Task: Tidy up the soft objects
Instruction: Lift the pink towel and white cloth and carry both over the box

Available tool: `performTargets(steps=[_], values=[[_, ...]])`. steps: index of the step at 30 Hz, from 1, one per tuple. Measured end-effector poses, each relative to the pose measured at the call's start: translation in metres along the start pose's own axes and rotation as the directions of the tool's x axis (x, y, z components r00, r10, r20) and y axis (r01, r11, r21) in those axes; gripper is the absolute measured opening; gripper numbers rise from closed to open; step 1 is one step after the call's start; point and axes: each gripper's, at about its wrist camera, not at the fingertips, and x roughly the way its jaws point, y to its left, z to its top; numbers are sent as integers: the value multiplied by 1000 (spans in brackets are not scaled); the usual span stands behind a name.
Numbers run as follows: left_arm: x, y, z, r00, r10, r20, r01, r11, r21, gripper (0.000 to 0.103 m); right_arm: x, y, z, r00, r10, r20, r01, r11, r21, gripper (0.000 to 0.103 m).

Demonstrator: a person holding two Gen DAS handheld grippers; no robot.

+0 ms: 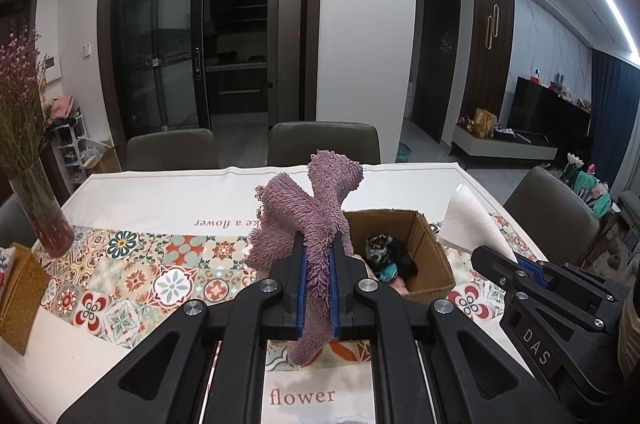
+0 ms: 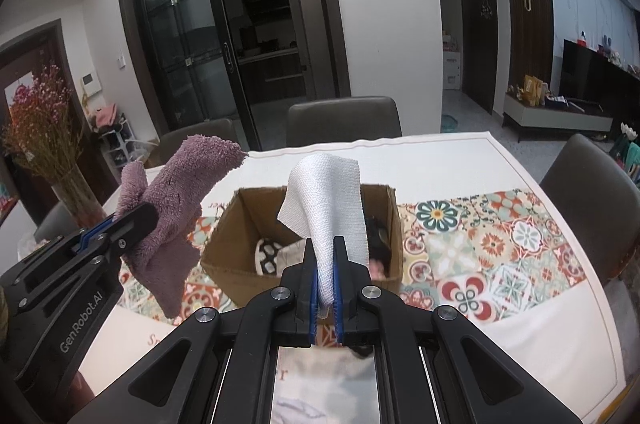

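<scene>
Two black handheld grippers hang above a tabletop (image 1: 168, 192) spread with a white cloth and a patterned tile runner. The left gripper (image 1: 318, 248) has its jaws clenched on a shaggy mauve microfibre cloth (image 1: 304, 208), which stands up crumpled above the blue pads and trails below them. The right gripper (image 2: 323, 252) has its jaws clenched on a white woven cloth (image 2: 324, 192), its free end drooping forward. Just beyond both, an open brown cardboard box (image 2: 224, 252) rests on the runner, holding dark and patterned fabric pieces.
</scene>
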Motion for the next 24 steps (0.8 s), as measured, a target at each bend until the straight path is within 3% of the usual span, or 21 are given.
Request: performTargets(steps=[9,24], values=[[16,6,16,1000,-8,3,8,1000,1,10,12,0,12,1000,0,2,0,1000,-2,7],[73,9,28,996,-63,-68,62,998,-12,10,59,-3,36,999,-3,-39,4,1000,8,7]])
